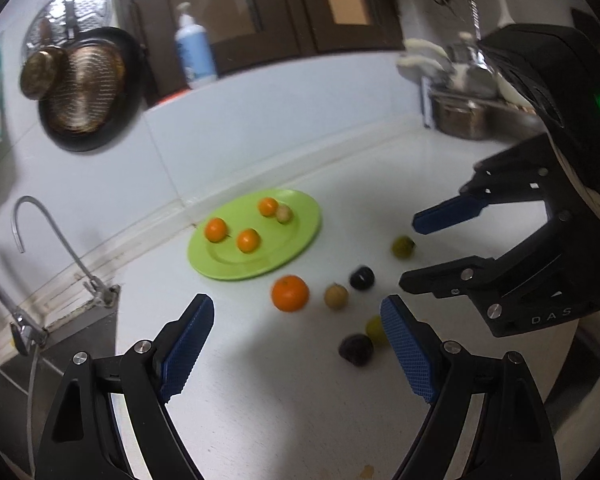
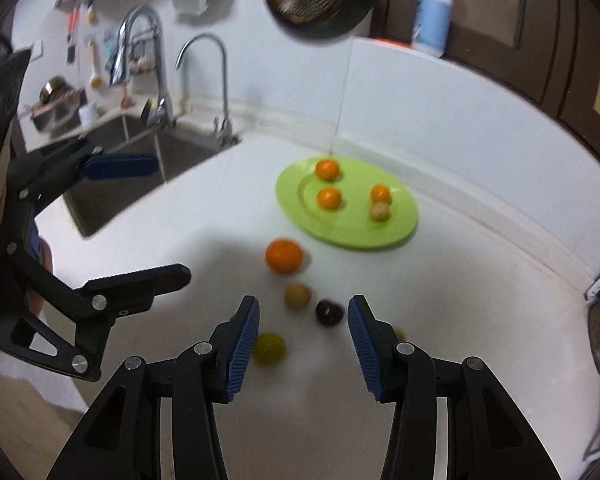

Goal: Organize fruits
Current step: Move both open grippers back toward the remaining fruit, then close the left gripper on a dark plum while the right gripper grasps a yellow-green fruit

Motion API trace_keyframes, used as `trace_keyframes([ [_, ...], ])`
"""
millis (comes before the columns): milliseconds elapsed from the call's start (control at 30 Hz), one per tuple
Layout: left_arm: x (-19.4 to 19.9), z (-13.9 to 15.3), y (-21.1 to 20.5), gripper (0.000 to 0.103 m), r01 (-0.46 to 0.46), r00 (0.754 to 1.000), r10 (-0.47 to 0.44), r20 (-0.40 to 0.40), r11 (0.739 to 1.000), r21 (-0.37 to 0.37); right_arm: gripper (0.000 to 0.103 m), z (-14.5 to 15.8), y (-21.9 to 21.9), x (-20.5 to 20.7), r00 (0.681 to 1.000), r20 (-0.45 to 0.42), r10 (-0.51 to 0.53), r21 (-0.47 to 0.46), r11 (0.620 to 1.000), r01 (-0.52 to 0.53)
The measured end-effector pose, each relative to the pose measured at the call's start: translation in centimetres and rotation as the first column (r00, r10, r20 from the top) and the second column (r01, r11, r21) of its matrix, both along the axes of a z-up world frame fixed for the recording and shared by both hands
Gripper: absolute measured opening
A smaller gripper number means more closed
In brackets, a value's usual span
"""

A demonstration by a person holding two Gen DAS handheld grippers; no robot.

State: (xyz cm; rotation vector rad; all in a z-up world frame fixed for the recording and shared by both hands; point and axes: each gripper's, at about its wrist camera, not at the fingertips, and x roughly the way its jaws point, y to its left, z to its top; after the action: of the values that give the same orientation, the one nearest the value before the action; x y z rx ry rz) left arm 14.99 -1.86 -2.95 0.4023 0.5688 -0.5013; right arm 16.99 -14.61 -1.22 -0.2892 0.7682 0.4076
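A green plate (image 1: 296,236) (image 2: 404,220) on the white counter holds three small oranges and one tan fruit (image 1: 284,213) (image 2: 379,212). Loose on the counter lie a larger orange (image 1: 290,293) (image 2: 284,255), a tan fruit (image 1: 336,296) (image 2: 297,296), two dark fruits (image 1: 362,278) (image 1: 355,349) and two yellow-green fruits (image 1: 403,246) (image 2: 269,347). My left gripper (image 1: 298,330) is open and empty above the counter, before the large orange. My right gripper (image 2: 303,322) is open and empty, with a dark fruit (image 2: 329,312) just beyond its fingertips. Each gripper shows in the other's view (image 1: 410,252) (image 2: 172,220).
A sink (image 2: 140,176) with faucets (image 2: 216,80) (image 1: 56,240) lies left of the counter. A dark pan (image 1: 88,88) hangs on the wall. A soap bottle (image 1: 194,52) stands on the ledge. A metal pot (image 1: 464,116) sits at the far right.
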Motion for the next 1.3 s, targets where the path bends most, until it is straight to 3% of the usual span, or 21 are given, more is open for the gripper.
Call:
trace_keyframes([
  [167, -0.1, -1.8, -0.5, 0.083, 0.064, 0.997, -0.063, -0.038, 0.997, 0.036, 0.047, -2.3, 0.8, -0.6, 0.997, -0.043, 0.06, -0.058, 0.996, -0.062],
  [300, 0.5, -3.2, -1.0, 0.075, 0.111, 0.99, -0.107, -0.089, 0.992, 0.051, 0.047, -4.0, 1.4, -0.6, 0.991, -0.073, 0.112, -0.091, 0.989, -0.118],
  [600, 1.3, -6.5, -2.0, 0.06, 0.209, 0.962, -0.191, -0.195, 0.975, 0.075, 0.047, -6.7, 1.4, 0.4, 0.976, -0.136, 0.167, -0.094, 0.979, -0.181],
  [1000, 3.0, -7.7, -2.6, 0.044, 0.25, 0.936, -0.228, -0.269, 0.967, 0.051, 0.042, -8.4, 1.5, 2.3, 0.965, -0.174, 0.198, -0.06, 0.976, -0.212],
  [1300, 3.5, -7.6, -2.5, 0.031, 0.243, 0.926, -0.228, -0.302, 0.97, 0.011, 0.031, -8.6, 1.6, 3.3, 0.96, -0.186, 0.211, -0.022, 0.976, -0.219],
])
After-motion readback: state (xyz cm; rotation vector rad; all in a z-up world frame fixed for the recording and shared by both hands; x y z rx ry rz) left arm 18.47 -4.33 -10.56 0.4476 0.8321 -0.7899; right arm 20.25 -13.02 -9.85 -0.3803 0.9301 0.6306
